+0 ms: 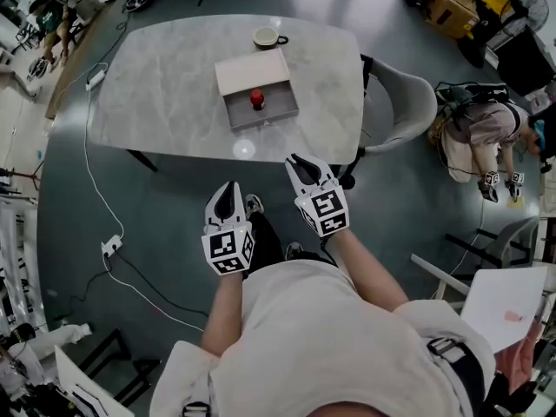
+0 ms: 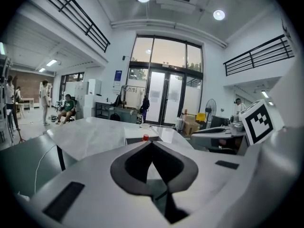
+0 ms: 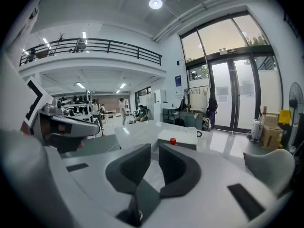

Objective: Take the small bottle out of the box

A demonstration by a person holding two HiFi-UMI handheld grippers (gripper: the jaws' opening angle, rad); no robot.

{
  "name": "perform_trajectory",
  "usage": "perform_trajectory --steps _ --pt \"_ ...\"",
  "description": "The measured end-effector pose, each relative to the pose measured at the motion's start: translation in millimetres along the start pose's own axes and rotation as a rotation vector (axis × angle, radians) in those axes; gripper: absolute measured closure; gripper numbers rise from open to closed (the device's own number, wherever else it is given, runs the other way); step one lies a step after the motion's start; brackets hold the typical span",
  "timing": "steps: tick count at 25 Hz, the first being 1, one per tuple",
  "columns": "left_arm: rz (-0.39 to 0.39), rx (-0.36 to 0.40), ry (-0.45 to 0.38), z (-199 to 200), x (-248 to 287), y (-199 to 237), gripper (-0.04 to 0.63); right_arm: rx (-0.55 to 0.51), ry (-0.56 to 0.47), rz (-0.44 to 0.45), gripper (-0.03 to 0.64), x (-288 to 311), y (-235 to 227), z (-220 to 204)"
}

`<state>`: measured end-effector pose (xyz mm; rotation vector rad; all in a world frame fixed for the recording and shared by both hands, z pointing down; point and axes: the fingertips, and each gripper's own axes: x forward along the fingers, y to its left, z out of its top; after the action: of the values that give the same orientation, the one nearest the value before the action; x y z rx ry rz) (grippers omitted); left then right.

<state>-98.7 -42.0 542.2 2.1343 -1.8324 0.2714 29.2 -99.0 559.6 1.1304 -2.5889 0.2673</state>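
A small bottle with a red cap (image 1: pixel 257 99) stands upright inside an open grey box (image 1: pixel 276 111) near the middle of the marble table (image 1: pixel 165 85). Its pale lid (image 1: pixel 251 69) lies at the far side. Both grippers hang in front of the table's near edge, well short of the box. My left gripper (image 1: pixel 230 188) is shut, its tips meeting (image 2: pixel 152 142), nothing held. On my right gripper (image 1: pixel 304 165) the jaws stand a narrow gap apart (image 3: pixel 155 146) and hold nothing. The red cap (image 2: pixel 145 137) (image 3: pixel 173 140) shows ahead, beyond both sets of jaws.
A cup (image 1: pixel 268 36) sits behind the box at the table's far edge. A grey chair (image 1: pixel 401 102) stands at the table's right side. A white cable (image 1: pixel 94 189) runs over the floor on the left. A person (image 1: pixel 476 133) crouches at the far right.
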Motion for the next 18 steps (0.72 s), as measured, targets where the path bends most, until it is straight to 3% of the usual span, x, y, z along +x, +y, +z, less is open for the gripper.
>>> perform_trajectory --steps 4,18 --pt "-0.018 -0.005 0.011 7 21 16 0.572 0.010 0.034 0.005 0.494 29 -4 2" --pt "-0.094 -0.026 0.056 26 93 67 0.572 0.012 0.121 -0.051 0.460 106 -22 10"
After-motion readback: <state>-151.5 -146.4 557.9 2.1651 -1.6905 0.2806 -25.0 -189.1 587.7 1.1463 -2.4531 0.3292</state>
